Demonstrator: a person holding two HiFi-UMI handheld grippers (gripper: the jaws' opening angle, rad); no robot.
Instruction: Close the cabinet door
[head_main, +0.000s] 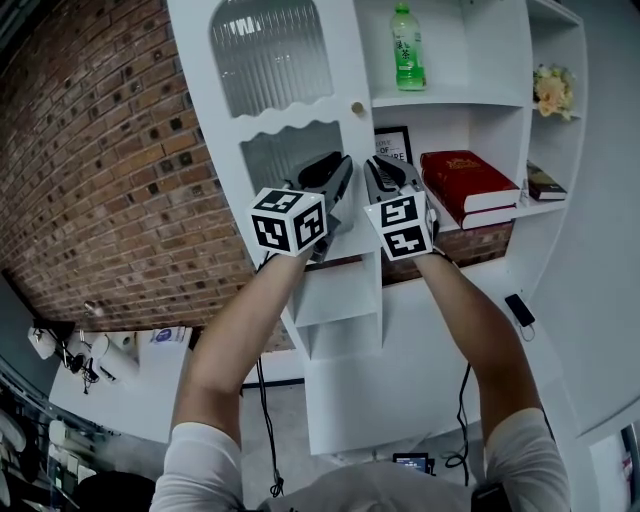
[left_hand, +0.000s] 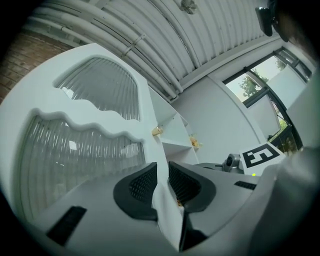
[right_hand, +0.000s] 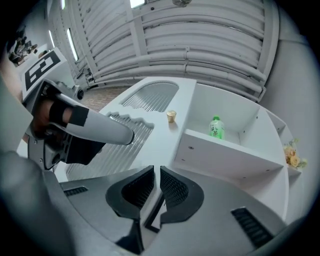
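Note:
The white cabinet door (head_main: 270, 60) has ribbed glass panes and a small brass knob (head_main: 357, 107) near its right edge. My left gripper (head_main: 340, 172) is below the knob, at that edge. In the left gripper view the door's white edge (left_hand: 162, 195) runs between the pads of the left gripper (left_hand: 161, 172), and the jaws are shut on it. The knob (left_hand: 157, 131) sits further up the edge. My right gripper (head_main: 378, 168) is just right of the left one, in front of the open shelves. Its jaws (right_hand: 156, 175) stand almost together with nothing held.
Open shelves to the right of the door hold a green bottle (head_main: 407, 47), a framed picture (head_main: 393, 143), red books (head_main: 468, 183) and flowers (head_main: 553, 92). A brick wall (head_main: 100, 180) is at the left. A low white table (head_main: 120, 390) stands below it.

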